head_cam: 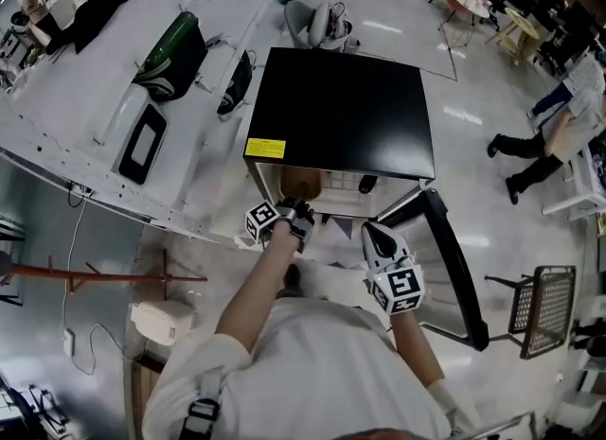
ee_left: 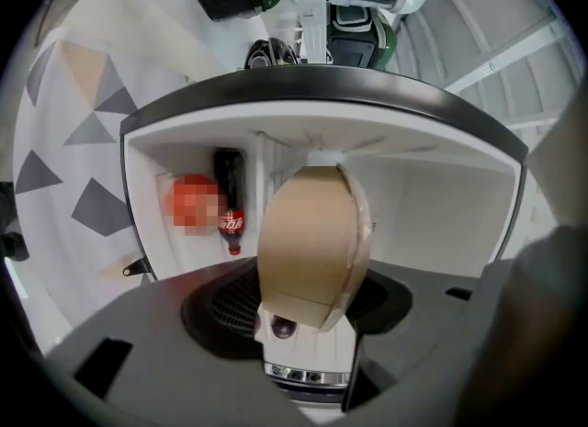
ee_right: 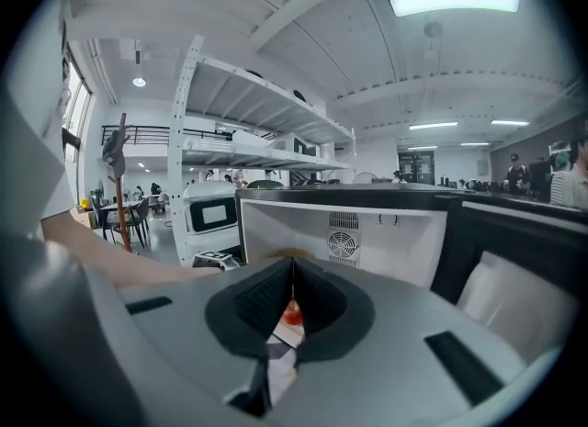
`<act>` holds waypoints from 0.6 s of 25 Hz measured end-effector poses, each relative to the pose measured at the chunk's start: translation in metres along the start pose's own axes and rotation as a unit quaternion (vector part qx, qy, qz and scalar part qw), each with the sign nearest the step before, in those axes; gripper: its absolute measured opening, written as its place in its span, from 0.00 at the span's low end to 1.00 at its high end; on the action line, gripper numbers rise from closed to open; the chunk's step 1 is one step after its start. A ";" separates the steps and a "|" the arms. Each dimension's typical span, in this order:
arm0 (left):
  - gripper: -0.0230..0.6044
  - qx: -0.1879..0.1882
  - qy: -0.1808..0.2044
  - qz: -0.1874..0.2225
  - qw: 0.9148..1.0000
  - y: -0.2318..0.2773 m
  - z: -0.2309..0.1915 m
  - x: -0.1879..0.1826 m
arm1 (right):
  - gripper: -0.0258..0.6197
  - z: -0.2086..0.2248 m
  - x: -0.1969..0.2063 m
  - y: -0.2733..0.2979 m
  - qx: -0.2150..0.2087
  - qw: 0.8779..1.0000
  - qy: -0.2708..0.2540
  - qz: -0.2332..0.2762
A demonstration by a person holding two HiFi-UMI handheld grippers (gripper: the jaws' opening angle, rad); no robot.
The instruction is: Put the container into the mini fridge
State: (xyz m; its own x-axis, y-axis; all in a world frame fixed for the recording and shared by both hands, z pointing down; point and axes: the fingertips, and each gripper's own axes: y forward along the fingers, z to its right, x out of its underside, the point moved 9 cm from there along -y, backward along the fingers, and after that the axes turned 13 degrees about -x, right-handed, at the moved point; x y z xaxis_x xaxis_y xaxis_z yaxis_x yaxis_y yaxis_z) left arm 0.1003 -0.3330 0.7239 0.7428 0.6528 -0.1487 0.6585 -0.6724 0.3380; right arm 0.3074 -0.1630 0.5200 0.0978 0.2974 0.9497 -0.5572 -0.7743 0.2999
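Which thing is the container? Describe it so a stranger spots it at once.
Start at the black mini fridge, which stands with its door open. At its open front, the left gripper holds the container: plain tan cardboard with a rounded top. The cola bottle inside the fridge, by contrast, is dark and slim with a red label.

One container [ee_left: 308, 241], one fridge [head_cam: 341, 112] (open), one bottle [ee_left: 230, 197]
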 end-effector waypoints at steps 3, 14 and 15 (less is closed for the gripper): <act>0.40 0.004 -0.005 0.000 1.000 0.005 -0.002 -0.004 | 0.05 -0.001 -0.001 0.002 -0.002 1.000 -0.003 -0.005; 0.63 -0.005 0.014 0.009 1.000 0.004 -0.005 -0.006 | 0.05 -0.006 0.002 0.005 -0.013 1.000 -0.006 -0.015; 0.64 -0.004 0.015 0.010 1.000 0.004 -0.006 -0.007 | 0.05 -0.007 0.003 0.005 -0.014 1.000 -0.007 -0.015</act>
State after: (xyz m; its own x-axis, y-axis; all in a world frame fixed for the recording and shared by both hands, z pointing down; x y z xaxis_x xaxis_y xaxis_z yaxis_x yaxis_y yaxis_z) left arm 0.0971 -0.3379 0.7321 0.7517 0.6496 -0.1138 0.6427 -0.6828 0.3475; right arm 0.2992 -0.1620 0.5234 0.1254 0.3123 0.9417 -0.5767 -0.7494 0.3253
